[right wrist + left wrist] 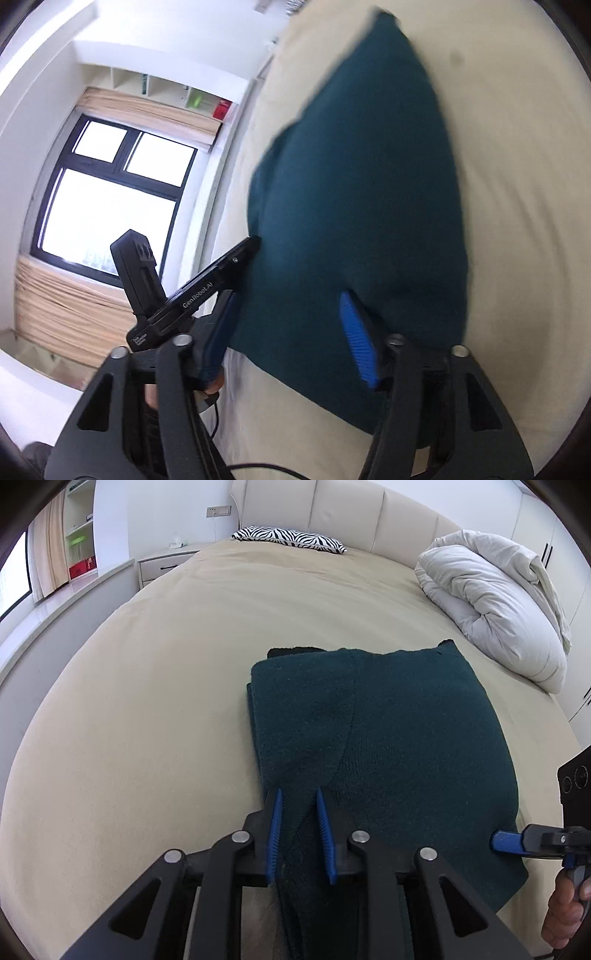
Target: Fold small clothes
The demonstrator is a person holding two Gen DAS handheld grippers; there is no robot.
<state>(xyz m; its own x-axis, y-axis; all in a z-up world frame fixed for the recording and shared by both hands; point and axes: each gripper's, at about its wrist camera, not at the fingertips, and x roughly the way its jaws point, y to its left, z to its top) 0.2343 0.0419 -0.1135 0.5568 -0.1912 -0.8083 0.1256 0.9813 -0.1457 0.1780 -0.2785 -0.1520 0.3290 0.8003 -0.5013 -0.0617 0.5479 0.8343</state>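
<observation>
Folded dark teal garment (388, 746) lies on the beige bed (166, 701), near the foot edge, roughly centred between both tools. Knit texture visible. 1 folded flap overlaps the body, its curved edge running down the middle. A bit of black fabric (291, 651) peeks out at the far edge, beneath the teal layer.

Left tool (300, 794): blue pads stand slightly apart, a narrow gap between them. A ridge of the garment's near edge runs up through that gap. Cannot tell for sure whether the pads touch the cloth; they look clear of it, so no pinch seen. Tool points down at the near left corner of the garment.

Right tool (291, 299): picture blurred. Blue pads spread wider, tips over the near edge of the teal garment, cloth showing between them, pads not pressing on it. In the left wrist view the same tool enters from the right edge, 1 blue pad (504, 840) just at the garment's right near corner, a hand (565, 919) gripping the handle below.

Background: bundled white duvet (495, 602) at the far right of the bed, zebra-print pillow (288, 537) at the padded headboard (351, 506), nightstand (162, 563) at left, window (107, 195) with a pleated blind.
</observation>
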